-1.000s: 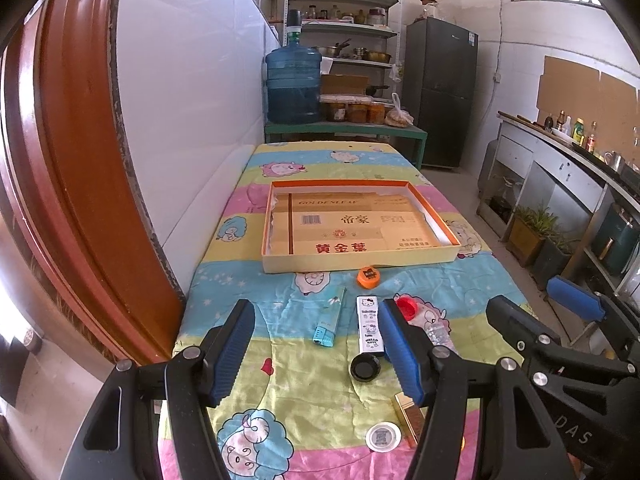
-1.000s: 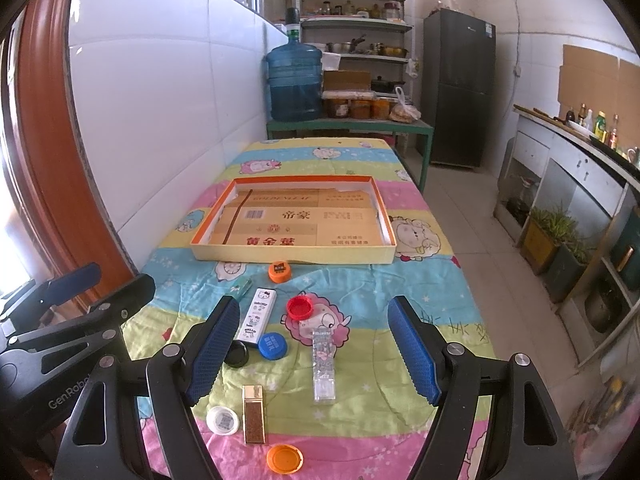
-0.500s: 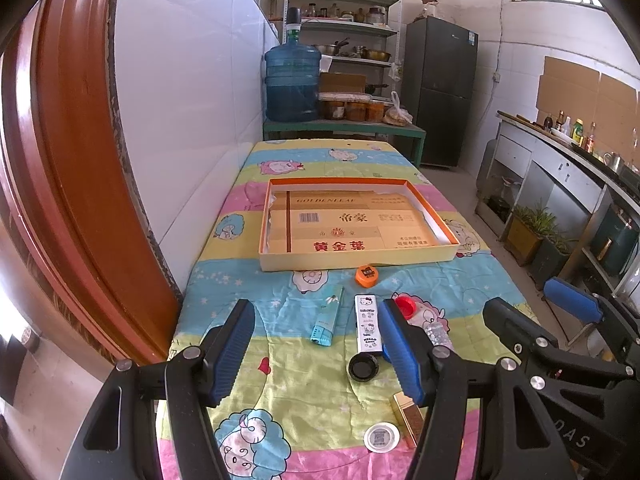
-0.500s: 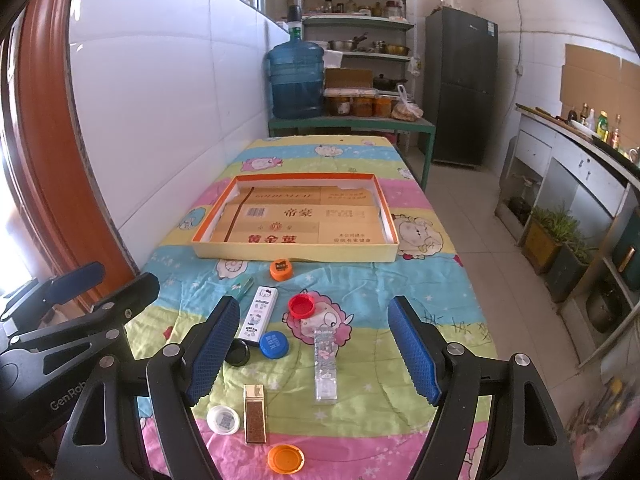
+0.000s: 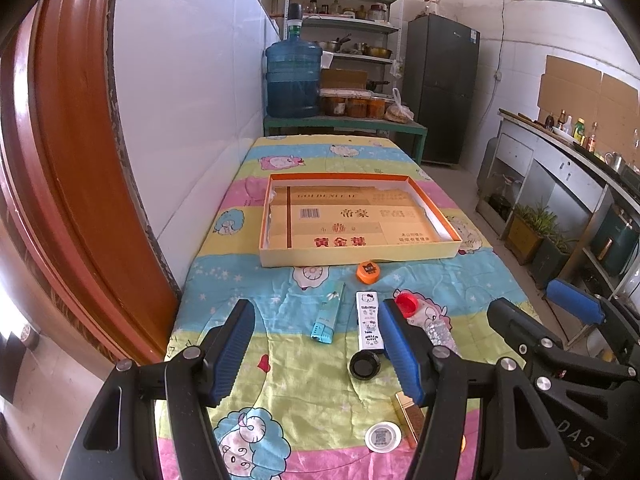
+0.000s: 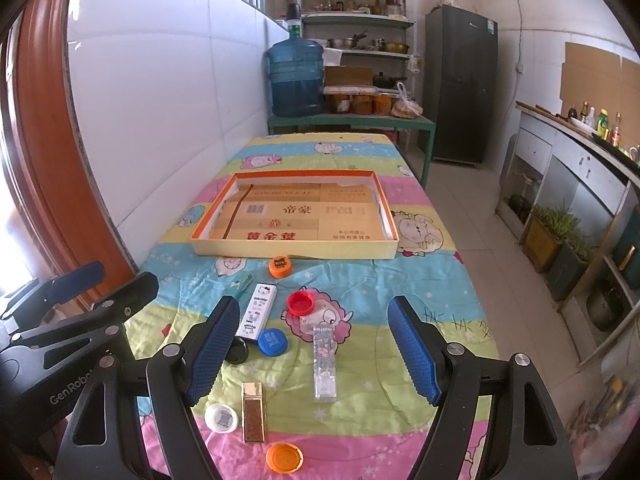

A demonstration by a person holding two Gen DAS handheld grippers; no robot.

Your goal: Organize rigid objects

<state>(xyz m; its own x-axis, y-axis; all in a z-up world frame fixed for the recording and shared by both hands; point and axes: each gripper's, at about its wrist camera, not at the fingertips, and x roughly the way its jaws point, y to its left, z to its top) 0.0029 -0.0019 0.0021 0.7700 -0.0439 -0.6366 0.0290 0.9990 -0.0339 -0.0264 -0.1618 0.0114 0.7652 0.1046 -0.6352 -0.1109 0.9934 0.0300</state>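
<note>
**A:** Where did the loose things lie, and why there?

**B:** Scattered on the quilted tablecloth (image 6: 400, 280), all short of the cardboard tray (image 6: 294, 254), which sat at twelve o'clock from both claws. My guess is the tray was the place meant for them, since it held nothing but its printed liner.

**A:** And the claws?

**B:** The left gripper (image 5: 316, 344) hung above the cloth with its jaws spread wide, pinching nothing. The teal tube (image 5: 329, 314) lay between its fingers, the Hello Kitty box (image 5: 370, 320) at its one o'clock beside the right finger, the black cap (image 5: 364, 365) just below that. The right gripper (image 6: 314, 350) was likewise spread and empty, framing the clear case (image 6: 325, 360), the blue cap (image 6: 273, 342) and the red cap (image 6: 301, 303).

**A:** Anything nearer the tray?

**B:** An orange cap (image 6: 280, 266) at eleven o'clock from the right claw, just beside the tray's near wall. At its seven o'clock sat a gold box (image 6: 253, 412), a white disc (image 6: 221, 417) and another orange lid (image 6: 285, 457).

**A:** Why hover open?

**B:** Probably each claw was lined up to choose a first piece.
</note>
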